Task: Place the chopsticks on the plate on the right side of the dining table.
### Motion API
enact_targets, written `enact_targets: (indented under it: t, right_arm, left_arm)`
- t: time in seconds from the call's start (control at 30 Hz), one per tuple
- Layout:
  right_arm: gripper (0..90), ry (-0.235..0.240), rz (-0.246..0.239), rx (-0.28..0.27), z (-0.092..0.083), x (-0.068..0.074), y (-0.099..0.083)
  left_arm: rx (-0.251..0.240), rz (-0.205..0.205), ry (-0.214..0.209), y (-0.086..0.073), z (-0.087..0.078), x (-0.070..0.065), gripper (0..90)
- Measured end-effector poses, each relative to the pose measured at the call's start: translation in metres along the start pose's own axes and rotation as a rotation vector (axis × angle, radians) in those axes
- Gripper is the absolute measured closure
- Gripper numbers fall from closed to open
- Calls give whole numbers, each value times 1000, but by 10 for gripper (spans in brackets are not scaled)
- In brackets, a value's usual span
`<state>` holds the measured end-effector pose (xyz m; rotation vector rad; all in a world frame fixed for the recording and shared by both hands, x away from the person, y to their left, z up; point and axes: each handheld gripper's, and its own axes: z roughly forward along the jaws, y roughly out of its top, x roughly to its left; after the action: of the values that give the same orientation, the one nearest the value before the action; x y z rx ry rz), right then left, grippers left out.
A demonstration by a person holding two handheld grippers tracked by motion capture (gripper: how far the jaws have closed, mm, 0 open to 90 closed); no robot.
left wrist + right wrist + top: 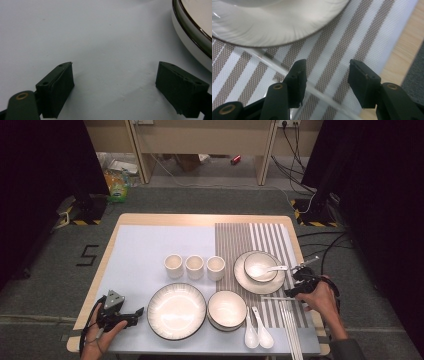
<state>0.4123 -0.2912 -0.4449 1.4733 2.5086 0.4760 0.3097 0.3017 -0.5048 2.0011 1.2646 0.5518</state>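
We are at the pickup of a white chopstick (274,65) lying on the striped mat (352,37) just beside the small plate (277,25). Our right gripper (325,77) hangs over it, fingers apart and empty; next it must lower and close. Our left gripper (115,87) rests on the desk (87,37), fingers wide open.

Glossy ceramic plate (274,22), woven striped cloth mat (352,37), matt black fingers (298,82), wooden table edge (409,47)
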Motion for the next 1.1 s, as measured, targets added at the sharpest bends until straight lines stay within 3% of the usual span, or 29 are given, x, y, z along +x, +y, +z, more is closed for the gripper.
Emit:
enact_targets:
  t: [0.13, 0.3, 0.4, 0.5, 0.8, 0.97, 1.1]
  right_arm:
    - [487, -2, 23, 16, -10, -4, -11]
    - [481, 3, 89, 14, -20, -12, -29]
    - [470, 15, 152, 20, -21, -15, -38]
    - [458, 33, 173, 31, -21, -19, -44]
    - [410, 82, 296, 69, -16, -28, -53]
    - [393, 94, 321, 79, -9, -35, -56]
    - [382, 94, 311, 69, -6, -38, -54]
  left_arm:
    - [-1, 0, 1, 0, 0, 0, 137]
    - [-1, 1, 1, 0, 0, 0, 137]
    - [-1, 0, 1, 0, 0, 0, 137]
    - [-1, 0, 1, 0, 0, 0, 137]
    - [-2, 1, 1, 0, 0, 0, 137]
    - [-2, 1, 1, 0, 0, 0, 137]
    - [-1, 1, 1, 0, 0, 0, 137]
